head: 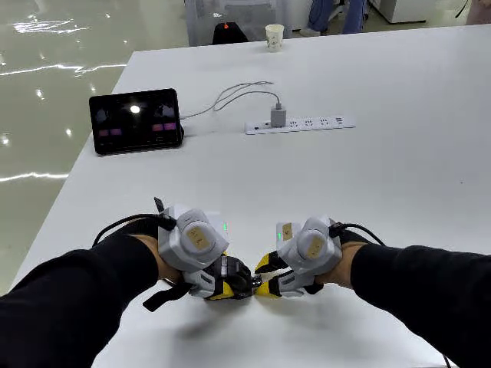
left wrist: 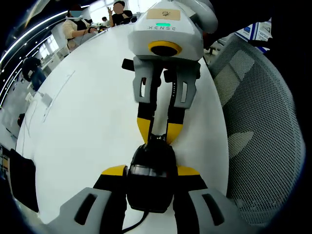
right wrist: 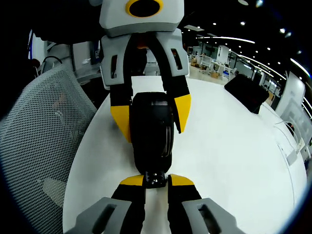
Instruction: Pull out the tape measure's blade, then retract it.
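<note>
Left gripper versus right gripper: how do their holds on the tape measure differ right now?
The left gripper clamps the tape measure's black case, fingers spread wide; the right gripper pinches only the small blade tip, fingers nearly together. The left gripper grips the case's sides; the right gripper sits at its end. Both face each other, low over the white table, blade not yet drawn out.

The tape measure (right wrist: pixel 152 129) has a glossy black plastic case. The left gripper (left wrist: pixel 151 171) and right gripper (right wrist: pixel 156 181) have matt grey plastic shells. The table (head: pixel 399 153) is smooth, matt white. Beside the table stands a grey mesh chair (right wrist: pixel 44 126); beyond the table the floor (head: pixel 46 69) is glossy.
</note>
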The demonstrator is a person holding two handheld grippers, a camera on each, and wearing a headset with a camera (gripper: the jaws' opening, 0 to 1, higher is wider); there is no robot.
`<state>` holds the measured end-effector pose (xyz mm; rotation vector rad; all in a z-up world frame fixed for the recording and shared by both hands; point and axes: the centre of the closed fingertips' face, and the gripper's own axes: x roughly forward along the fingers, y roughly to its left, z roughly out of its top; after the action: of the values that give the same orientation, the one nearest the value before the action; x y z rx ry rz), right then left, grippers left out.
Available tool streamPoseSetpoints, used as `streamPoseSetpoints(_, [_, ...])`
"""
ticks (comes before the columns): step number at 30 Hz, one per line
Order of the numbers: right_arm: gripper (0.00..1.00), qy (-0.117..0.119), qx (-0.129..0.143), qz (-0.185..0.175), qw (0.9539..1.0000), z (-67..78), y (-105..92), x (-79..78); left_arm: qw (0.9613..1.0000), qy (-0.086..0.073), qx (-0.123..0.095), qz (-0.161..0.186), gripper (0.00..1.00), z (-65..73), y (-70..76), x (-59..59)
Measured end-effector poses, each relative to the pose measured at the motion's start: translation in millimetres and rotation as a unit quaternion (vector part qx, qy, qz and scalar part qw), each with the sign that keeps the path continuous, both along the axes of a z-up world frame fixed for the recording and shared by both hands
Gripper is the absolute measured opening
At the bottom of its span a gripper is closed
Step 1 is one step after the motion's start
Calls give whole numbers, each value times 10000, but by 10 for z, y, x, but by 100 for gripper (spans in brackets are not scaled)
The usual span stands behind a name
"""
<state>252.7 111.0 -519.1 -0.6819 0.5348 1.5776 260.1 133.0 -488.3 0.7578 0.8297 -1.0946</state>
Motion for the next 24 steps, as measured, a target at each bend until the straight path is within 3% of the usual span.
streamPoseSetpoints(1, [12, -52, -82, -9, 10000, -1, -13, 10, 10000, -4, 1, -11, 30, 0, 0, -2])
streamPoseSetpoints(2, [12, 73, -131, -120, 9998, -8, -19, 6, 10000, -7, 0, -5, 30, 1, 1, -2])
streamPoseSetpoints(9, [12, 67, -148, -88, 9998, -22, -14, 18, 10000, -15, -41, -1, 30, 2, 2, 1])
streamPoseSetpoints(15, [10, 341, 104, -172, 9992, -18, -43, 12, 10000, -27, -38, -67, 30, 6, 8, -13])
streamPoseSetpoints(20, [10, 277, 101, -95, 9995, -15, -40, 1, 9999, 8, -73, -89, 30, 13, 13, -15])
streamPoseSetpoints(24, [10, 387, 111, -111, 9991, -17, -47, 6, 9999, 29, -97, -82, 30, 10, 11, -18])
